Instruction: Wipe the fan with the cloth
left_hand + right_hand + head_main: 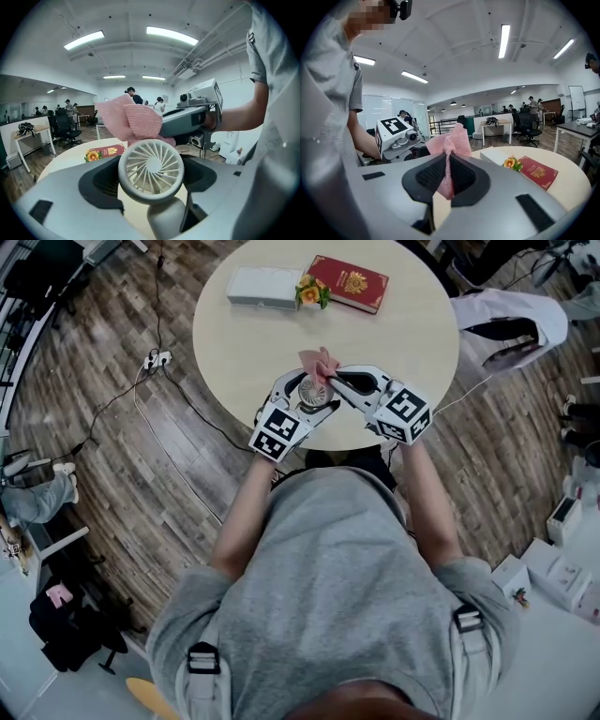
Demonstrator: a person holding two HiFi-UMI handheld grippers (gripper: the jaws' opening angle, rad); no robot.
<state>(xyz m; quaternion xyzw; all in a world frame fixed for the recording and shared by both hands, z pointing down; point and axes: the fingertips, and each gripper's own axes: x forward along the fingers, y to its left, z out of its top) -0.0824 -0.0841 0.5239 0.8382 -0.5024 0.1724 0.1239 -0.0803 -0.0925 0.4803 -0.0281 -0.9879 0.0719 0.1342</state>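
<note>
A small white hand fan [151,169] with a round grille is clamped between the jaws of my left gripper [150,180], its handle pointing down. In the head view the fan [315,396] sits above the near edge of the round table [244,343]. My right gripper [447,176] is shut on a pink cloth [449,154], whose bunched top sticks up past the jaws. The cloth [133,122] lies against the fan's upper rim, behind the grille. Both grippers, left [298,404] and right [339,388], meet at the cloth [317,365].
On the far side of the table lie a white box [264,287], a red booklet [350,282] and a small orange flower [312,292] between them. Cables and a power strip [157,359] run over the wooden floor at left. A white chair [511,324] stands at right.
</note>
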